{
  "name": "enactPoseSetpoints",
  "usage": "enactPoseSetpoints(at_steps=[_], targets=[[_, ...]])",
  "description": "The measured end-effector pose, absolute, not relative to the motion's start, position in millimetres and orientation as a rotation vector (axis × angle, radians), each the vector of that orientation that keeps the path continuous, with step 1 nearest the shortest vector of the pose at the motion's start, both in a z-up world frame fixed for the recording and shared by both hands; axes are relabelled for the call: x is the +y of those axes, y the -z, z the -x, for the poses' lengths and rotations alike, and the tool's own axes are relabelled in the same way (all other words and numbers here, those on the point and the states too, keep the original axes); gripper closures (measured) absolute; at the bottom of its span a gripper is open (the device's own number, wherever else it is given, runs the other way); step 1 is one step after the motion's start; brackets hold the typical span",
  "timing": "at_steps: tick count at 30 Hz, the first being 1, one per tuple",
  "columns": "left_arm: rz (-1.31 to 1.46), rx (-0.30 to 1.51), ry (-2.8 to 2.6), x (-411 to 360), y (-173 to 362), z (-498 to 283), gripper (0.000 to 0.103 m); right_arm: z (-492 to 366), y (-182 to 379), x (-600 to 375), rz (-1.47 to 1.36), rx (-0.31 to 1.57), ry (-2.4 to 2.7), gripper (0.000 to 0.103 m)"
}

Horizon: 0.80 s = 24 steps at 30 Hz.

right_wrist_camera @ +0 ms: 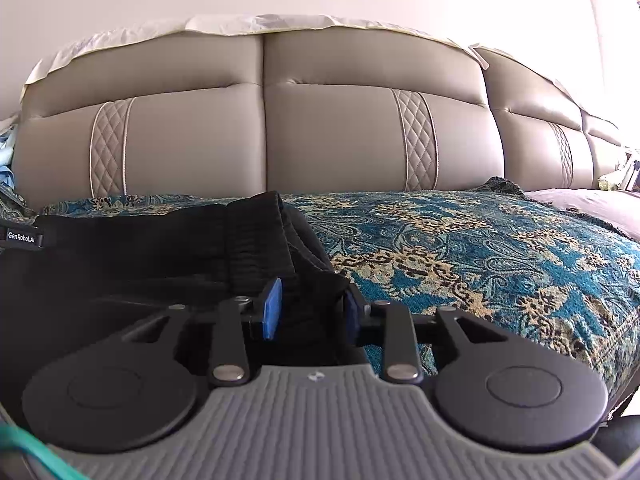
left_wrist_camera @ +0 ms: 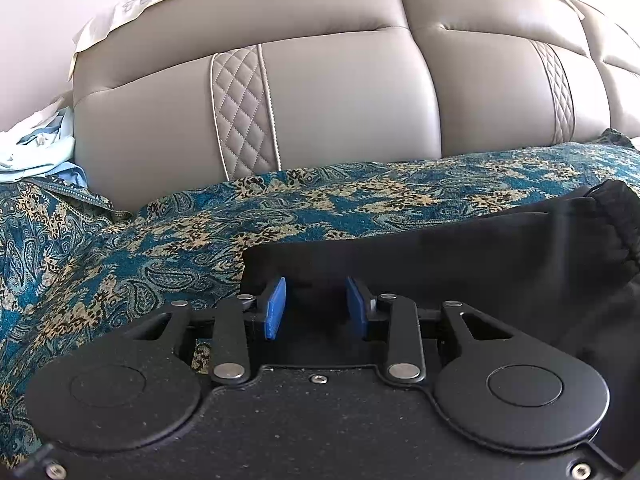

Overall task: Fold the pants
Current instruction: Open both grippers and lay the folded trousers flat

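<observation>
Black pants on the sofa seat's patterned throw

Your left gripper (left_wrist_camera: pixel 316 306) and right gripper (right_wrist_camera: pixel 310 312) both stand parted over the pants (left_wrist_camera: pixel 460 272), pads clear of the cloth; the pants lie along the throw's (right_wrist_camera: pixel 480 248) front edge.

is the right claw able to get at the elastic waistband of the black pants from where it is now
Probably yes. The right claw hangs open just short of the waistband of the black pants, which lie on the patterned blanket with nothing between.
</observation>
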<state>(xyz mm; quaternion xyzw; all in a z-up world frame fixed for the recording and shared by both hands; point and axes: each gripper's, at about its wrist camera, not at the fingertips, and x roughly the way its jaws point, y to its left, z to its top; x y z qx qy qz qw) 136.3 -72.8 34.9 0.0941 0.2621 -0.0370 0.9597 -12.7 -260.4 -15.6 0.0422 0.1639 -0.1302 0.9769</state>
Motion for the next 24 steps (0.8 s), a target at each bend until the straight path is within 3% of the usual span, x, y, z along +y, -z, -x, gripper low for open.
enactPoseSetpoints(at_steps=[3, 8, 12, 20, 24], targets=[[-0.190, 0.534, 0.076, -72.7, -35.6, -136.1, 0.069, 13.4, 15.3, -262.1, -0.092, 0.330, 0.255, 0.048], [-0.146, 0.558, 0.097, -68.3, -41.4, -128.8, 0.051, 21.3, 13.0, -263.6, -0.115, 0.317, 0.217, 0.030], [-0.128, 0.582, 0.085, -66.8, -47.4, -116.0, 0.045, 26.5, 10.8, -258.3, -0.088, 0.312, 0.207, 0.023], [-0.072, 0.637, 0.055, -63.2, -56.5, -43.9, 0.014, 53.0, 0.0, -240.0, -0.075, 0.319, 0.187, 0.010], [-0.074, 0.680, 0.025, -63.8, -48.4, 1.6, 0.008, 73.9, 4.9, -224.7, -0.061, 0.360, 0.148, 0.001]])
